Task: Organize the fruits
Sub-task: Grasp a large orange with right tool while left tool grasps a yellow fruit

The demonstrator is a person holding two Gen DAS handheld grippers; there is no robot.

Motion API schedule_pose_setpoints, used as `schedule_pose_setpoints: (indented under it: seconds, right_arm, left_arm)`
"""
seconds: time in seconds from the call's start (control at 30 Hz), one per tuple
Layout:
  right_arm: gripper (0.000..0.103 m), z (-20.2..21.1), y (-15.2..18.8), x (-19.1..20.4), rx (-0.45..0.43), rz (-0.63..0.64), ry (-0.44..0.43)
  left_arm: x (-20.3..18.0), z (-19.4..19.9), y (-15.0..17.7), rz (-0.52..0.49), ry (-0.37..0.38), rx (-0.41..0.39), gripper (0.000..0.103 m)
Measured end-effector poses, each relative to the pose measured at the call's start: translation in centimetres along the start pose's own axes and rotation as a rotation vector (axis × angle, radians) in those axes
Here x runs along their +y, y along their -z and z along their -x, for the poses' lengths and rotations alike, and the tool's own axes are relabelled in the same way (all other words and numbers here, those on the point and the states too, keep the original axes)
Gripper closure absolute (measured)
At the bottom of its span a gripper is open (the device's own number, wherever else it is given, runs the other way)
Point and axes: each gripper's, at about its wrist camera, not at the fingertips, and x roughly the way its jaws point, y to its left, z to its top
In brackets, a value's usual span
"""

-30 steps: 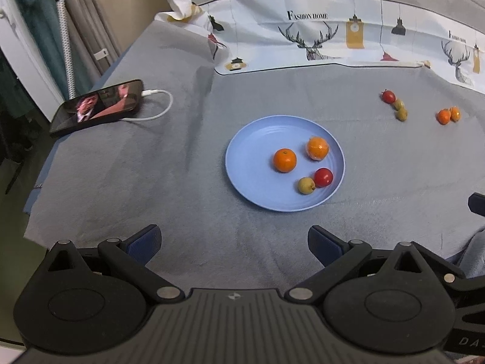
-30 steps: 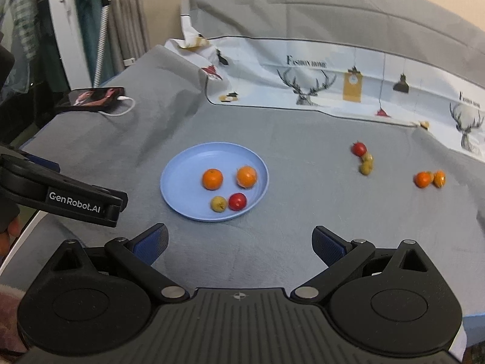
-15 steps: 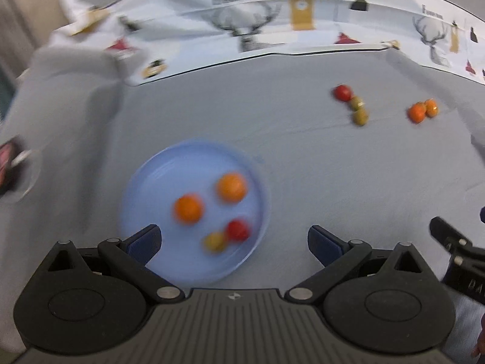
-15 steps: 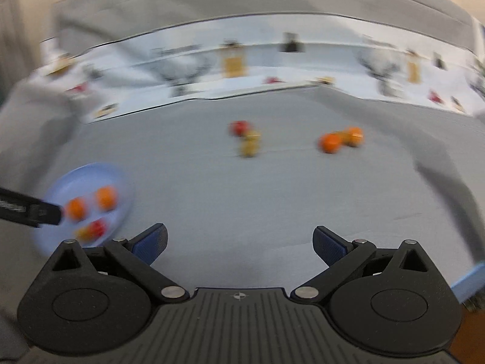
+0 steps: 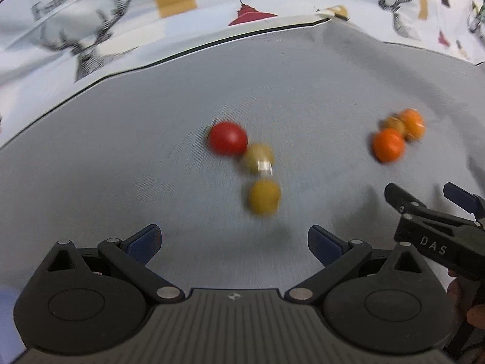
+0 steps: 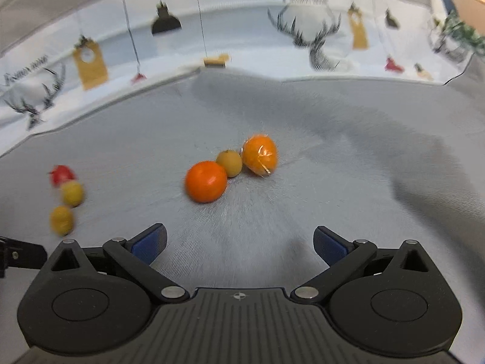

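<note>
The left tool [image 5: 233,238], spread and empty, has the nearest yellow fruit [image 5: 263,200] just ahead, slightly right (blurred), while the spread right tool [image 6: 239,241] faces the orange [image 6: 206,181].

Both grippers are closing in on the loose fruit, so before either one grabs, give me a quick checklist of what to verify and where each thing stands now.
1. Left gripper open and empty: ok.
2. Right gripper open and empty: ok.
3. Left target ahead: the red tomato and two yellow-green fruits lie in front of it: ok.
4. Right target ahead: the plain orange sits forward between the fingers: ok.
5. Orange free to lift alone: it seems to touch the small brown fruit beside the wrapped orange: not ok.
6. Plate in view for the drop: not ok.
</note>
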Motion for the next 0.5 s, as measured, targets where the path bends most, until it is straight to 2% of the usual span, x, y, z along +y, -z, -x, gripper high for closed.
schedule_pose_setpoints:
  seconds: [0.07, 0.1, 0.2, 0.23, 0.27, 0.3, 0.33, 0.37, 0.5]
  right_arm:
    - [0.000, -2.5, -0.4, 0.2, 0.015, 0.002, -0.007]
    - [0.001, -3.1, -0.4, 0.7, -0.008, 0.023, 0.017]
    - [0.001, -4.3, -0.7, 1.9, -0.066, 0.063, 0.008]
    - [0.001, -4.6, -0.9, 2.3, -0.075, 0.061, 0.006]
    - [0.004, -4.8, -1.0, 2.5, -0.082, 0.068, 0.007]
    - [0.023, -4.7, -1.0, 2.7, -0.093, 0.071, 0.004]
    - [0.060, -4.2, -1.1, 3.0, -0.107, 0.073, -0.018]
    - [0.065, -3.8, -1.0, 3.1, -0.108, 0.079, -0.028]
    - [0.065, -2.3, -0.4, 3.1, -0.072, 0.044, -0.014]
  left_arm:
    - [-0.5, -1.8, -1.2, -0.017, -0.026, 0.016, 0.000]
    - [-0.7, -2.5, -1.6, -0.026, -0.035, 0.022, 0.000]
    - [-0.7, -2.8, -2.2, -0.007, -0.020, 0.016, 0.001]
    - [-0.5, -2.5, -2.1, 0.010, -0.021, -0.003, 0.012]
    - [-0.5, -2.1, -1.9, 0.016, -0.017, -0.022, 0.040]
    - [-0.6, -1.8, -2.1, 0.008, 0.012, -0.029, 0.051]
    - [-0.6, -1.3, -1.9, -0.001, 0.028, -0.032, 0.077]
    - [-0.7, -1.0, -1.8, -0.006, 0.030, -0.027, 0.076]
    - [-0.5, 0.7, -0.3, -0.005, 0.052, -0.029, 0.076]
